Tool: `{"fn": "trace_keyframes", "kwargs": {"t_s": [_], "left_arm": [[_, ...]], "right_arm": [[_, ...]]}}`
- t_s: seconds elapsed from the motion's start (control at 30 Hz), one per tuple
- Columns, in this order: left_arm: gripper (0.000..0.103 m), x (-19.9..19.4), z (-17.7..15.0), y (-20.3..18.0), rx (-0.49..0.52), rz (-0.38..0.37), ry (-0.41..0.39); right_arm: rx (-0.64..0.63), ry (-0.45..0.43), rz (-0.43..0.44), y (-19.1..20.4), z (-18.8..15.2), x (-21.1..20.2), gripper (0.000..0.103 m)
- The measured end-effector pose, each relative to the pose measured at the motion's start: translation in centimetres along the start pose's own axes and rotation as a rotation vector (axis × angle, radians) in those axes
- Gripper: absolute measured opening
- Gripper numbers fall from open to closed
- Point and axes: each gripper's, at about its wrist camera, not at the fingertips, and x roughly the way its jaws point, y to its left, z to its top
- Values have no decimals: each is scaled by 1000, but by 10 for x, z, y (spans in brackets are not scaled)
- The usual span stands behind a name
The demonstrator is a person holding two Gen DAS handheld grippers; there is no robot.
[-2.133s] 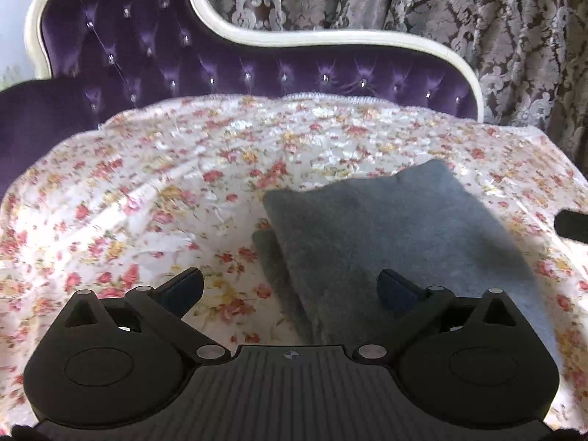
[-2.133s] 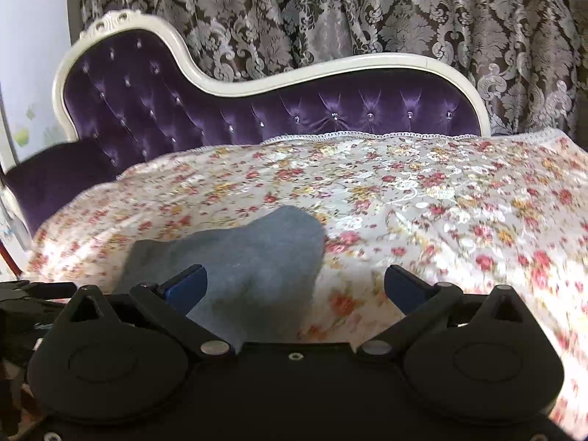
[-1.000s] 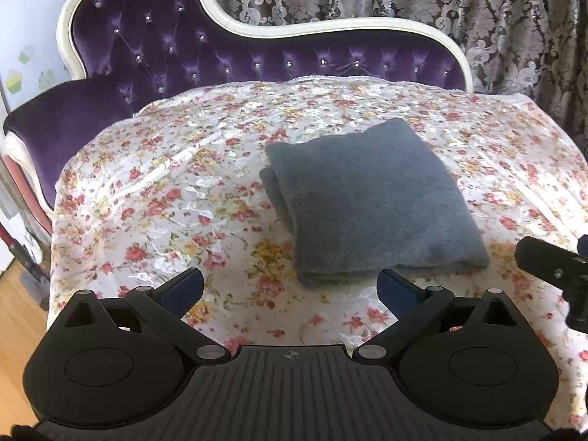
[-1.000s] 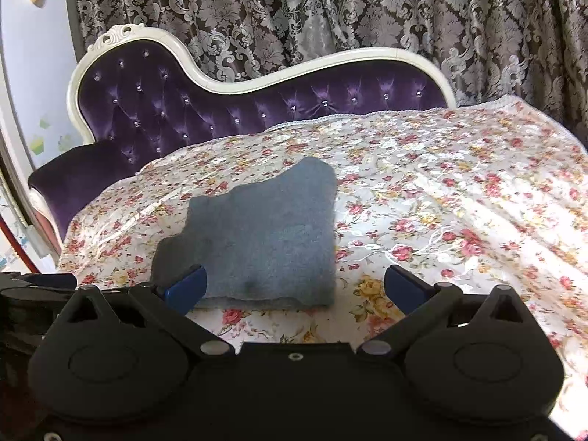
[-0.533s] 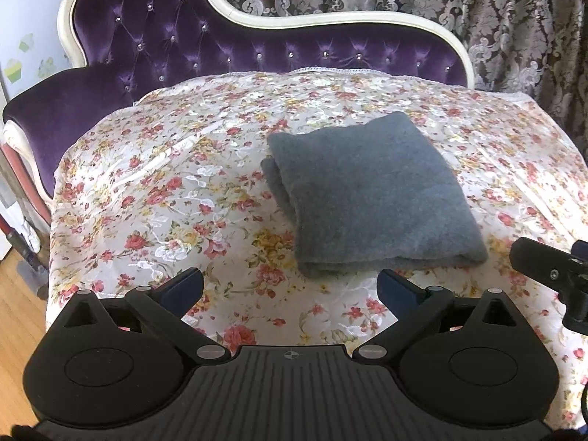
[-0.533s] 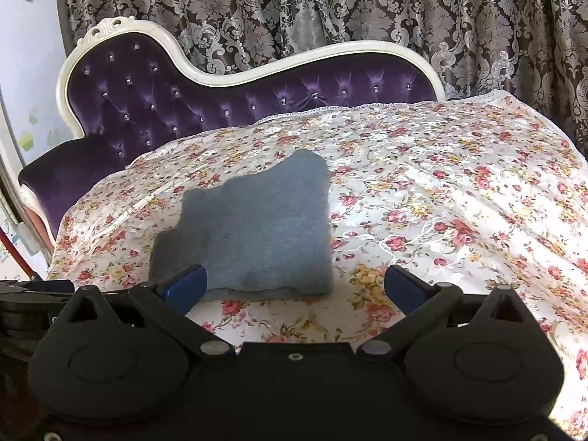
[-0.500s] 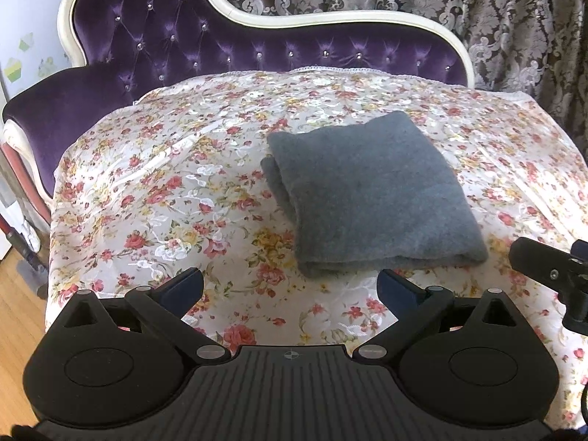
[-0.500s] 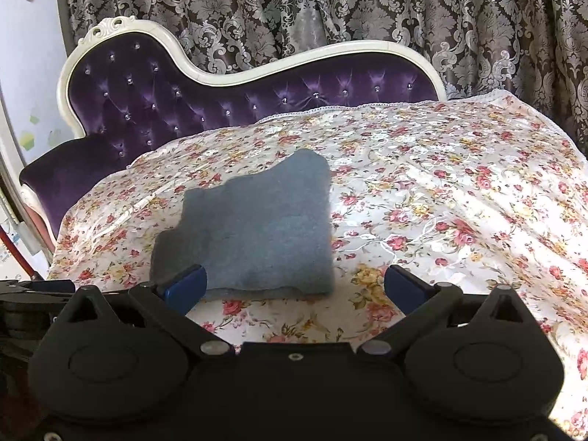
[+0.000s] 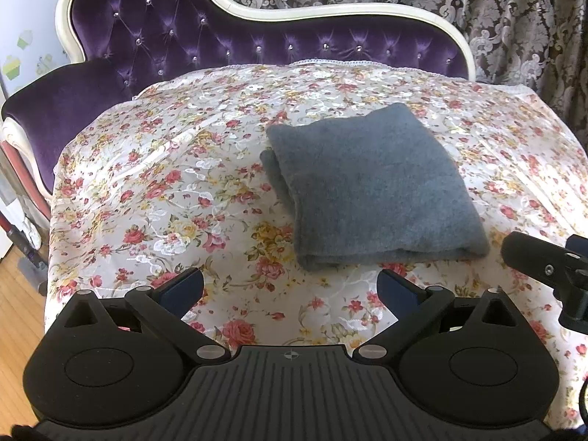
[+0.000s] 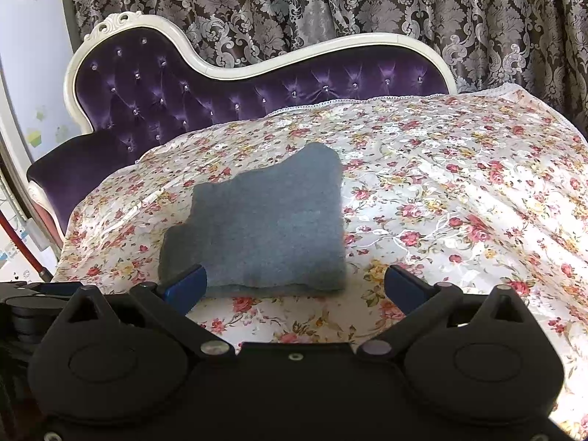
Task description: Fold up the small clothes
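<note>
A grey fleece garment (image 9: 371, 187) lies folded into a thick rectangle on the flowered sheet (image 9: 165, 191); its layered edges face left and its rounded fold faces me. The right wrist view shows the same grey garment (image 10: 264, 228) left of centre. My left gripper (image 9: 290, 288) hangs open in front of the garment, apart from it, with nothing between its blue pads. My right gripper (image 10: 294, 286) is also open and empty, held back from the garment's near edge. Part of the right gripper's black body (image 9: 544, 264) pokes into the left wrist view at the right edge.
The sheet covers a purple tufted chaise (image 9: 191, 36) with a cream frame. Patterned curtains (image 10: 330, 3) hang behind it. A wooden floor (image 9: 18, 308) and a red pole (image 10: 22, 246) lie off the sheet's left side. Bare sheet stretches right of the garment.
Both grippers have drawn back and up from the folded garment, which now lies further ahead and whole in view. The garment itself has stayed put, and both grippers remain open.
</note>
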Motion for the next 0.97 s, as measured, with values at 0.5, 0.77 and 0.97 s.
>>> {"fn": "trace_keyframes", "kwargs": {"t_s": [0.5,0.77,0.97], "left_arm": [[102,2,-1,-2,10,-6,12],[102,2,-1,-2,6,-7,16],[102,4,-2,-2,6,-7,20]], "right_arm": [[2,9,17,0,1,2,102],[6,16,25,0,0,4,102],[9,18,30,1,-1,5,102]]}}
